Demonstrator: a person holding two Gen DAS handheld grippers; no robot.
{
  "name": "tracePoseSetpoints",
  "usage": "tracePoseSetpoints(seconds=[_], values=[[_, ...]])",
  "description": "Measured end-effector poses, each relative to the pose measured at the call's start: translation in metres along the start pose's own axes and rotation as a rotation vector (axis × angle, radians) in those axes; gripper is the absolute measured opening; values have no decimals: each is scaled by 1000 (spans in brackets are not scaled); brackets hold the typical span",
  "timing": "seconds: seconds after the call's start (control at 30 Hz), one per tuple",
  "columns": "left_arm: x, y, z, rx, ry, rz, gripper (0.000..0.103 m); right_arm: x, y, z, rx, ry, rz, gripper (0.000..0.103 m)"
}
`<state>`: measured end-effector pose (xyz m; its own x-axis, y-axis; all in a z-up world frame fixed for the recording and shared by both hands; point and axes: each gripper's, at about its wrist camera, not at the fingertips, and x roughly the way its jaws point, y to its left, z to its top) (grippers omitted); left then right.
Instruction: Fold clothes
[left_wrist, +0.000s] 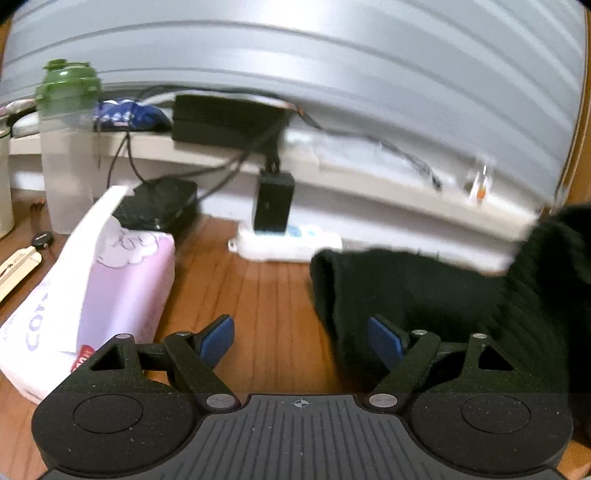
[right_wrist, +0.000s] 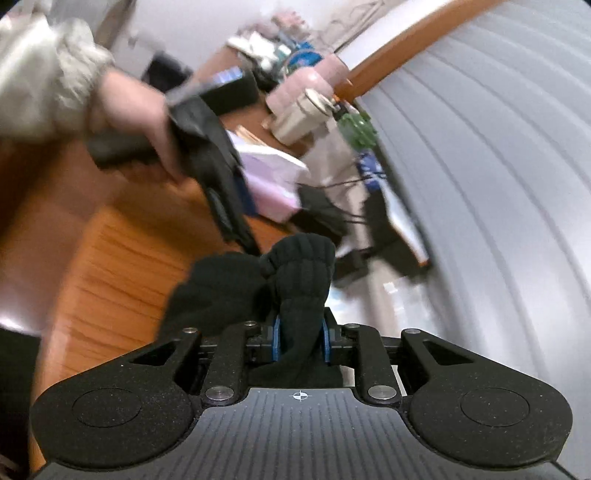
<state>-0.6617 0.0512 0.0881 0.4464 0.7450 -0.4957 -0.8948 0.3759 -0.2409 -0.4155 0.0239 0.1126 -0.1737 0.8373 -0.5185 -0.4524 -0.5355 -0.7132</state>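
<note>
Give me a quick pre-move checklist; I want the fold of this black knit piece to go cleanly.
1. Right hand-held gripper clamped on the black knit garment: ok.
2. Left hand-held gripper open, nothing between its pads: ok.
3. Garment within the left gripper's view, to its right: ok.
4. Bare wooden tabletop to fold on: ok.
5. Pink tissue pack apart from the garment: ok.
6. Whole garment lying flat: cannot tell, blurred and partly hidden.
</note>
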Motion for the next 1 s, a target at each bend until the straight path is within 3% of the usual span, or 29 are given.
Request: tracePoseSetpoints(seconds=[0.23, 0.4, 0.47, 0.53, 0.63, 0.73, 0.8, 1.0], values=[[-13, -1, 1, -15, -43, -47, 83, 62, -29, -6, -185, -16, -178, 21], [-2, -7, 0, -10, -37, -87, 85, 117, -35, -20, -184, -71, -118, 23], [5, -10, 0, -8, -26, -94, 85, 147, -37, -30, -139, -23, -109, 27], [12, -16, 0, 0, -13, -93, 85, 170, -39, -43, -87, 22, -130, 45], [17, -29, 0, 38, -8, -97, 85, 176, -51, -60, 40, 29, -129, 49], [24, -48, 3, 87, -10, -101, 86, 156, -80, -74, 283, -33, -71, 63], [29, -62, 8, 120, -12, -103, 86, 139, -97, -87, 431, -58, -51, 65], [47, -94, 14, 194, 10, -111, 82, 83, -113, -131, 642, -66, 8, 65]])
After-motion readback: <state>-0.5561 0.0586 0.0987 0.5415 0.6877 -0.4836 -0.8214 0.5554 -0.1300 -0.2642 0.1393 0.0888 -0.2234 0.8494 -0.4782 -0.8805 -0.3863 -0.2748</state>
